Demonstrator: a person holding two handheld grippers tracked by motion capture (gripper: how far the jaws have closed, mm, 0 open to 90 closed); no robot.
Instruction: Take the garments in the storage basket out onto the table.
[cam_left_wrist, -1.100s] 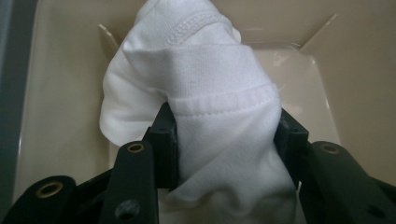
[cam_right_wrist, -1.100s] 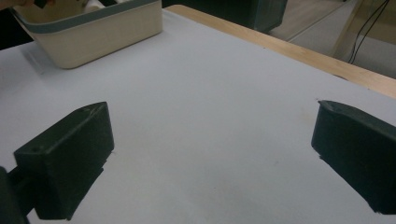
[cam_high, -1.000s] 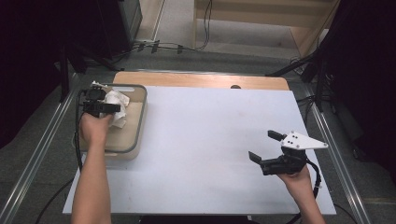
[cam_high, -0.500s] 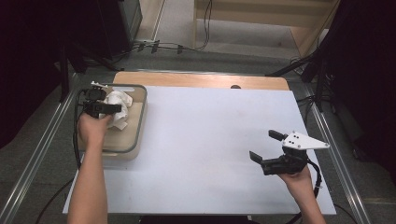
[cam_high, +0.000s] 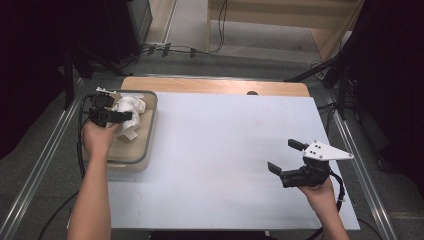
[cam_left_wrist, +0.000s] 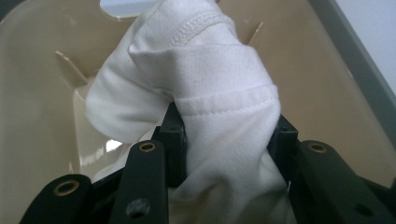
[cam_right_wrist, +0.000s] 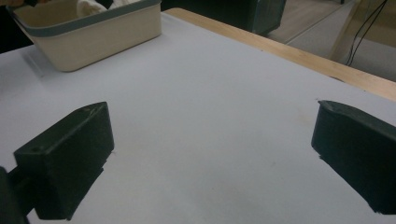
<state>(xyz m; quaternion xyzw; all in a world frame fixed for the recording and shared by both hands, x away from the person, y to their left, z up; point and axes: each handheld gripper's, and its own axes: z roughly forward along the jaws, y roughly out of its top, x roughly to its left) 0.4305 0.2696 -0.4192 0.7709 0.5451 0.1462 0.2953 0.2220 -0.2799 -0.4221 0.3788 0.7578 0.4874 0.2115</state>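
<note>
A crumpled white cloth (cam_high: 133, 106) lies in a beige bin (cam_high: 149, 137) with a grey rim at the table's left. My left gripper (cam_high: 129, 116) reaches into the bin from the left. Its black jaws are shut on a bunched fold of the cloth (cam_left_wrist: 205, 70), with the pads pressing it from both sides. In the left gripper view the gripper (cam_left_wrist: 226, 135) holds the fabric above the bin's inner wall (cam_left_wrist: 42, 93). At the front right my right gripper (cam_high: 284, 156) hovers over the white table top. It is open, and between the right gripper's (cam_right_wrist: 215, 149) jaws is nothing but table.
The white table top (cam_high: 220, 150) has a wooden strip (cam_high: 215, 85) along its far edge. The bin (cam_right_wrist: 93, 28) stands far off to the left in the right gripper view. Metal rails run along both sides of the table. Cables lie on the floor beyond.
</note>
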